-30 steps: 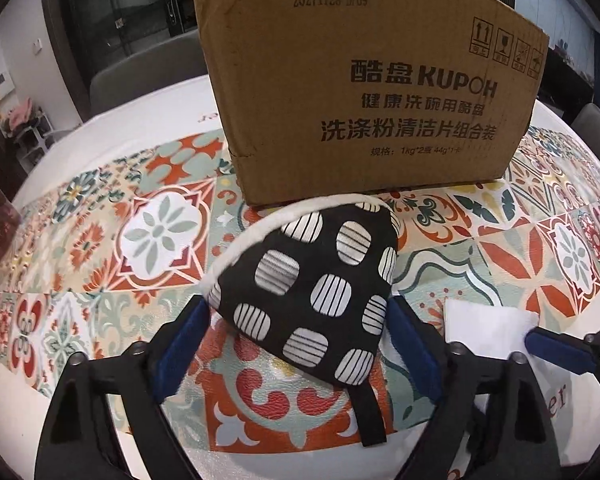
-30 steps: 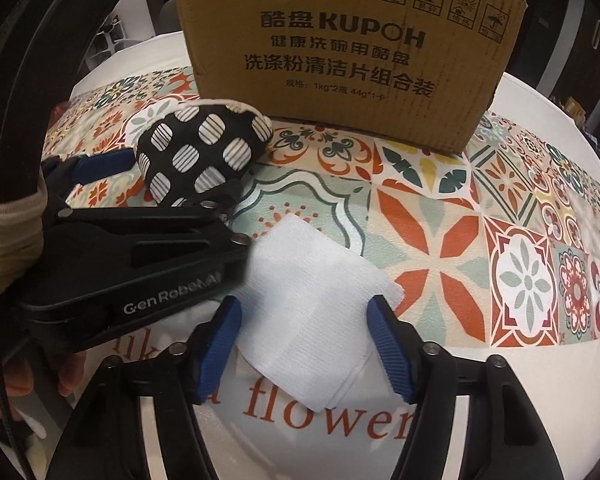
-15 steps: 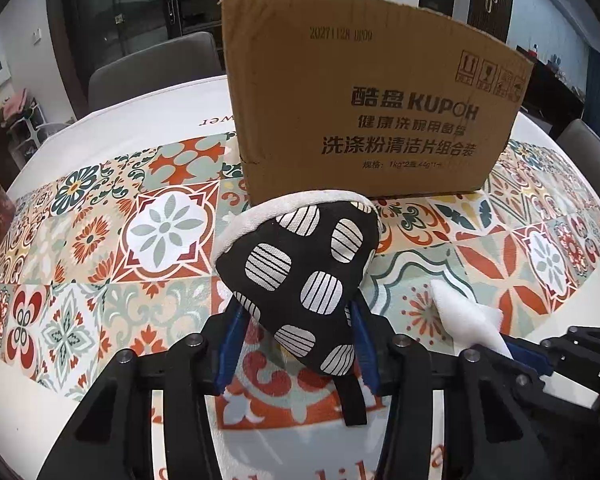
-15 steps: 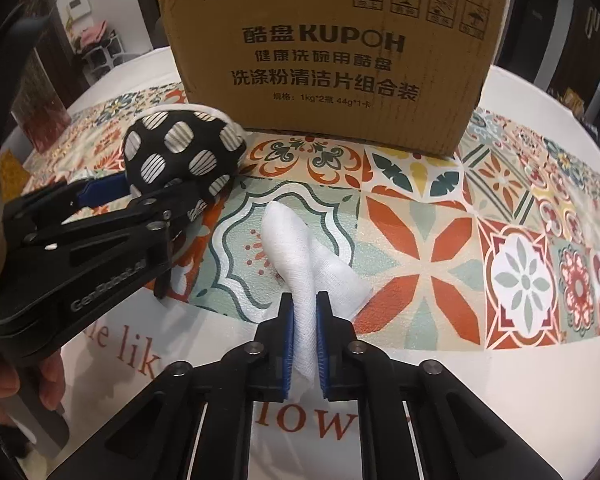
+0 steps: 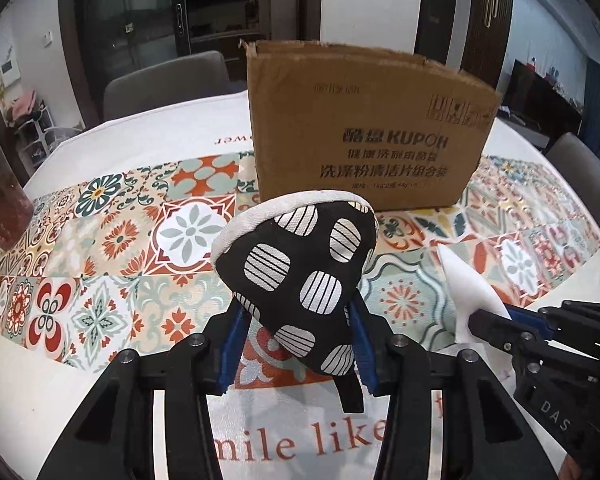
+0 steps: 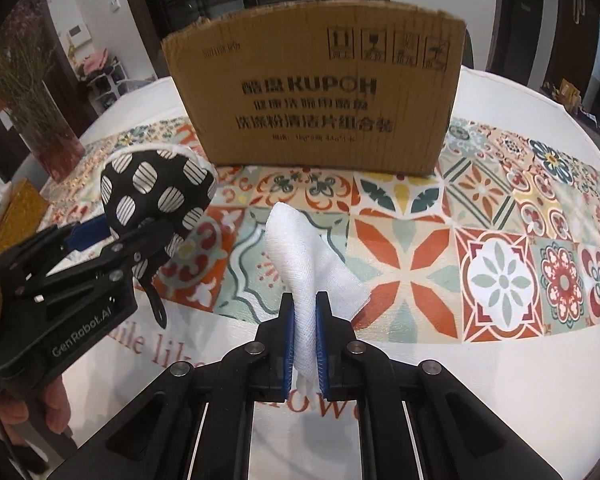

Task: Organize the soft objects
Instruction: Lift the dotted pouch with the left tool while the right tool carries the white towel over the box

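Both grasps made; step in hand looks like the carry to the box.

Left gripper [image 5: 296,344]: clamped on the mitt [image 5: 300,268] (black, white striped spots, pale trim). Blue pads squeeze its narrow lower end; wide end sticks up and forward, black loop dangles below. In the right view the mitt hangs above the tablecloth [image 6: 420,248], so it looks lifted clear, though I can't confirm that its lowest edge is off.

Right gripper [image 6: 304,344]: closed on the cloth [image 6: 308,264] (white, folded). Pinched at the fold, bunched peak standing up between the pads, loose corner drooping to the right. Whether that corner touches the tablecloth I can't tell.

Box [image 6: 320,96]: brown cardboard, upright at the far side of the tablecloth, directly ahead of both grippers. Top rim looks open, ragged flap edges; inside not visible.

Next move, my guess: raise both above the rim, go forward over the opening, then release. The front wall is tall, so height comes first. The grippers sit close side by side, so entry should be staggered or kept apart. Floppy cloth corner may snag on the rim.
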